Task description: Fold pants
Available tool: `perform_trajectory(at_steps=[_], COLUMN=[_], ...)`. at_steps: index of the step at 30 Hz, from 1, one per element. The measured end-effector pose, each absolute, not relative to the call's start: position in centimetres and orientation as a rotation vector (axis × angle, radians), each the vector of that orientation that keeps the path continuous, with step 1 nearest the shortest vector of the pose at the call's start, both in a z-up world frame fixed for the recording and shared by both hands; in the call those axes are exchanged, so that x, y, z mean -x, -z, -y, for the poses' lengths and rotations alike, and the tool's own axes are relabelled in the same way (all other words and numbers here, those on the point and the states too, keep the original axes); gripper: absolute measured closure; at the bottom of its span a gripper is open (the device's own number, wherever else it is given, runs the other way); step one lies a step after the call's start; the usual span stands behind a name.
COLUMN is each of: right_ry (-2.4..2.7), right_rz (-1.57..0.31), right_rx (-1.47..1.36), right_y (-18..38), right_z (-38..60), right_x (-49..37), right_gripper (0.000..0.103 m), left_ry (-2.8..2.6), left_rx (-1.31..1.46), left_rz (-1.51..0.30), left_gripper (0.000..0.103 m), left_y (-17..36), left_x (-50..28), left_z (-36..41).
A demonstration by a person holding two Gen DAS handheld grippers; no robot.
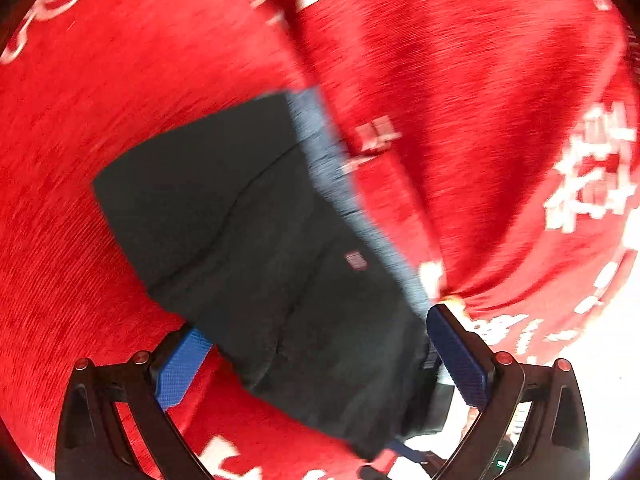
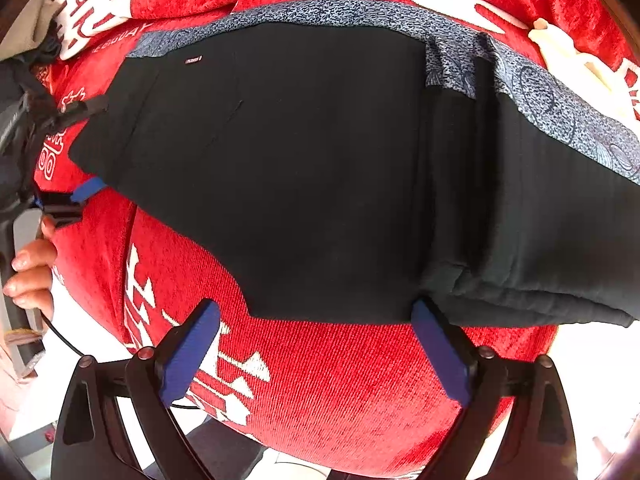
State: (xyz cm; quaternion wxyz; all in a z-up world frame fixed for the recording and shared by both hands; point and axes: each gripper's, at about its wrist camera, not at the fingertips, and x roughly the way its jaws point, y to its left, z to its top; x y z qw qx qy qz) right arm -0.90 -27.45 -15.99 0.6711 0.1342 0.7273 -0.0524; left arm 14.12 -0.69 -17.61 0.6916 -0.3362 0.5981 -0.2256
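Black pants (image 2: 320,168) with a blue-grey patterned side stripe (image 2: 532,92) lie folded on a red cloth with white print (image 2: 340,380). My right gripper (image 2: 316,344) is open just short of the pants' near edge; its right finger (image 2: 440,356) touches the folded edge. In the left wrist view the pants (image 1: 260,240) run between my open left gripper's (image 1: 320,352) fingers, the waist end lying over the jaws. The left view is motion-blurred. The left gripper also shows at the pants' left end in the right wrist view (image 2: 86,192).
The red cloth (image 1: 120,120) covers the whole work surface and falls away at its near edge. A person's hand (image 2: 32,276) holds the left gripper at the left edge of the right view. Bright floor shows beyond the cloth (image 2: 592,380).
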Motion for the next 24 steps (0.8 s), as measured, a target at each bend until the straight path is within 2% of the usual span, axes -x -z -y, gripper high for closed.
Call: perform_trajectory(at_steps=[5, 7, 9, 10, 11, 13, 15, 19, 24], right_ry=[0.106, 0.101, 0.095, 0.091, 0.086, 0.075, 0.068, 0.050, -0.038], right_rz=[-1.610, -1.600, -1.594, -1.592, -1.591, -1.591, -1.587, -1.473, -1.396], right_rx=[-0.354, -0.358, -0.351, -0.347, -0.346, -0.352, -0.372, -0.403, -0.539], right_y=[15.9, 15.9, 15.8, 15.8, 15.7, 15.4, 14.5, 9.7, 6.3], right_z=[28.0, 28.1, 28.1, 28.0, 28.0, 28.0, 28.6, 30.0, 32.7], right_x=[1.1, 1.2, 1.2, 1.3, 1.4, 1.3, 1.3, 0.0, -5.4], right_gripper=[0.005, 0.005, 0.005, 0.005, 0.005, 0.005, 0.005, 0.005, 0.005], left_ry=[0.444, 0.433, 0.379, 0.341, 0.310, 0.286, 0.282, 0.296, 0.321], left_rx=[0.648, 0.587, 0.464, 0.388, 0.321, 0.238, 0.127, -0.340, -0.548], left_rz=[-1.421, -1.404, -1.412, -1.414, -1.409, -1.395, -1.341, -1.075, -0.956], left_gripper=[0.000, 0.000, 0.019, 0.038, 0.061, 0.071, 0.073, 0.073, 0.074], left_y=[20.4, 19.8, 19.4, 19.2, 19.0, 18.4, 17.1, 13.9, 13.5], left_x=[-14.5, -14.4, -14.3, -14.2, -14.2, -14.1, -13.5, -9.8, -8.0], left_z=[0.9, 1.7, 2.9, 3.4, 3.7, 4.0, 5.1, 10.1, 12.3])
